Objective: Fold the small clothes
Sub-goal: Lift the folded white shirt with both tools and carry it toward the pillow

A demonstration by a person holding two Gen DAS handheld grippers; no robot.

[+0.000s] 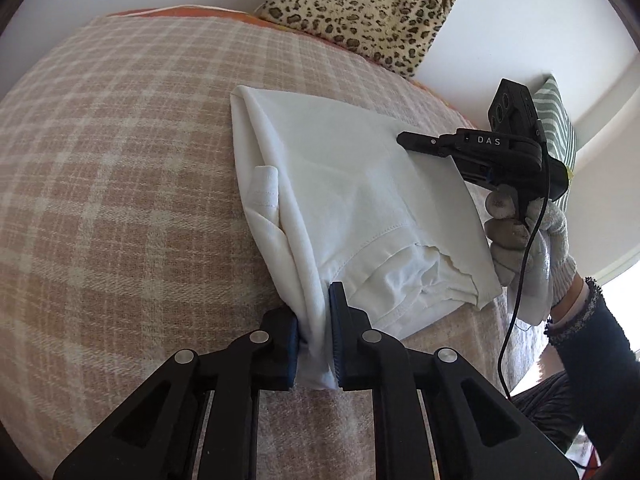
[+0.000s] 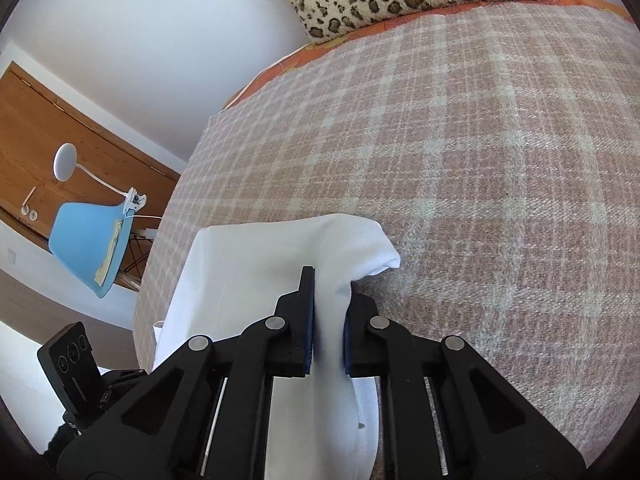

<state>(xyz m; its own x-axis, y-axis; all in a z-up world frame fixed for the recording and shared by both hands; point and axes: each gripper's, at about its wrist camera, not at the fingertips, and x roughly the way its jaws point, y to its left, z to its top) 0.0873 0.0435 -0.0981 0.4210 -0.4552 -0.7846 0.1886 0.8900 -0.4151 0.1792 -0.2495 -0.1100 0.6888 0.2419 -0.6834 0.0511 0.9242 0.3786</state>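
white garment [image 1: 340, 184] folded on the plaid bed blanket [image 1: 120, 180] | left gripper [image 1: 314, 344] jaws clamped on its near bunched edge | right gripper [image 2: 329, 320] jaws pinching its far edge | no containers seen

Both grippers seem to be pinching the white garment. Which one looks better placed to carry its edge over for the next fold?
Probably the left gripper: it clamps the white garment at its bunched edge, with the folded cloth straight ahead.

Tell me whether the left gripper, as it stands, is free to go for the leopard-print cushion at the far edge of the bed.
Probably not yet. The left gripper is shut on an edge of the white garment, so its jaws are occupied. The plaid blanket towards the leopard-print cushion lies bare, so only the garment stands in the way.
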